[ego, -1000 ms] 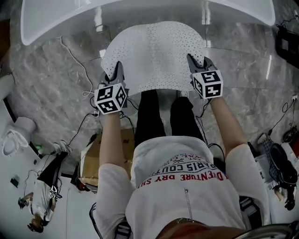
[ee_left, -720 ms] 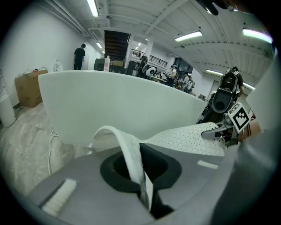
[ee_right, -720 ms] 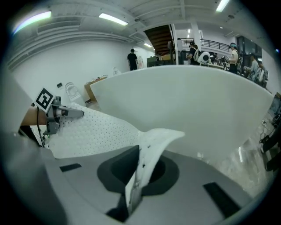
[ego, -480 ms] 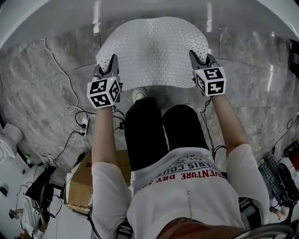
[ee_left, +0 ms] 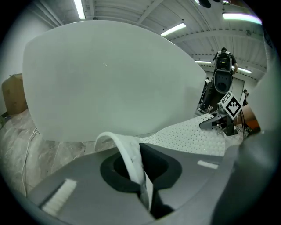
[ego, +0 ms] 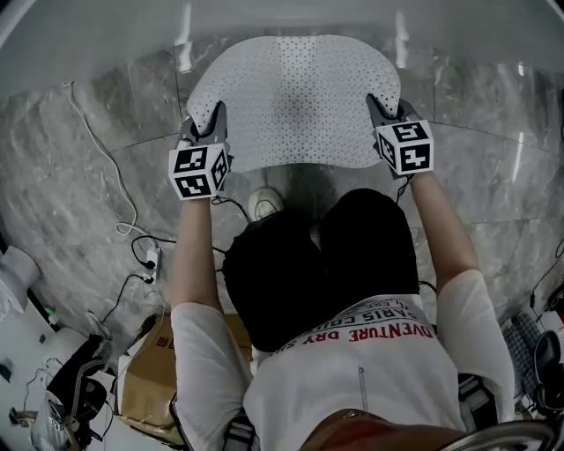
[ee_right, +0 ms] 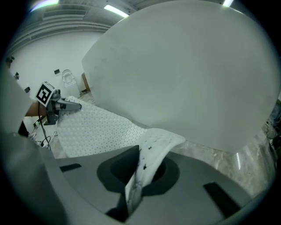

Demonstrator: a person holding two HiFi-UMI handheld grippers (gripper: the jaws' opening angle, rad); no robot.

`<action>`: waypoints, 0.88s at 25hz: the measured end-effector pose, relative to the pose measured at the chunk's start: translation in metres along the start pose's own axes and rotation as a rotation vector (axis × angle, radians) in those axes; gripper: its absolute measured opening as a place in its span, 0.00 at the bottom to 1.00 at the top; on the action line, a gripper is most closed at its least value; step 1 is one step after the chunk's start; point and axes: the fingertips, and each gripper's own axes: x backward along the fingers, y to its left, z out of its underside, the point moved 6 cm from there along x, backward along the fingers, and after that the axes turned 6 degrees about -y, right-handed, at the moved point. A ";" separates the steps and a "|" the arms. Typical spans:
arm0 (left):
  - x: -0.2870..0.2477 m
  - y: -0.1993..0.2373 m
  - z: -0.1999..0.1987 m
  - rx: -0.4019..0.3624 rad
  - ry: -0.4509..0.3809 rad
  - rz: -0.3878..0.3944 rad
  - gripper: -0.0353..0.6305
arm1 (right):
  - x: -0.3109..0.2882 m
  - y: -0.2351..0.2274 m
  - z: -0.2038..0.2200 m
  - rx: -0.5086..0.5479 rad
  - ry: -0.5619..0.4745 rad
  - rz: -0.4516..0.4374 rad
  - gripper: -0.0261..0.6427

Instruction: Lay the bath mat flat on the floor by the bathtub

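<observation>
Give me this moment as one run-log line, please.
left gripper: shut on bath mat | right gripper: shut on bath mat | bathtub: just beyond bath mat

Dim, greyish pictures, fisheye-bent with dark corners. Overhead, ceiling strip lights [ee_left: 173, 30] glare; pale streaks reflect on the glossy floor [ego: 88, 176].

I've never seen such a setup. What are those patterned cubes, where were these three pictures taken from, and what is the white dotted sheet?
No robot here: a person holds a two-jawed tool in each hand, and the patterned cubes belong to those tools. One picture comes from a camera on the person's head, looking down; the other two from cameras riding on the left gripper and the right gripper. Each has its jaws shut on a near corner of the white bath mat, stretched over the marble floor beside the bathtub.
</observation>
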 end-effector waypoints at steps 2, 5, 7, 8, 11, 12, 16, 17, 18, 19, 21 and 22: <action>-0.007 0.003 0.008 -0.009 0.014 -0.001 0.08 | -0.007 -0.006 0.012 -0.001 0.025 0.003 0.07; -0.016 0.015 0.026 0.008 0.042 -0.019 0.08 | -0.018 -0.017 0.030 -0.013 0.075 0.011 0.07; -0.023 0.023 0.041 0.011 0.066 -0.035 0.08 | -0.026 -0.024 0.044 -0.009 0.117 0.019 0.07; -0.028 0.026 0.048 0.007 0.078 -0.044 0.08 | -0.030 -0.027 0.050 -0.003 0.138 0.022 0.07; -0.040 0.036 0.066 0.008 0.113 -0.082 0.08 | -0.042 -0.035 0.067 0.021 0.189 0.029 0.07; -0.044 0.039 0.072 0.016 0.124 -0.098 0.08 | -0.045 -0.037 0.072 0.030 0.204 0.034 0.07; -0.053 0.058 0.100 0.050 0.174 -0.163 0.08 | -0.057 -0.050 0.096 0.022 0.270 0.076 0.07; -0.055 0.063 0.107 0.049 0.185 -0.184 0.08 | -0.060 -0.055 0.101 0.009 0.283 0.085 0.07; -0.057 0.069 0.112 0.038 0.196 -0.210 0.08 | -0.062 -0.059 0.106 -0.007 0.295 0.092 0.07; -0.058 0.074 0.118 0.020 0.206 -0.237 0.08 | -0.063 -0.063 0.111 -0.026 0.306 0.100 0.07; -0.058 0.081 0.127 -0.017 0.219 -0.275 0.08 | -0.062 -0.071 0.121 -0.066 0.323 0.122 0.07; -0.057 0.084 0.130 -0.024 0.220 -0.287 0.10 | -0.061 -0.074 0.125 -0.082 0.329 0.138 0.07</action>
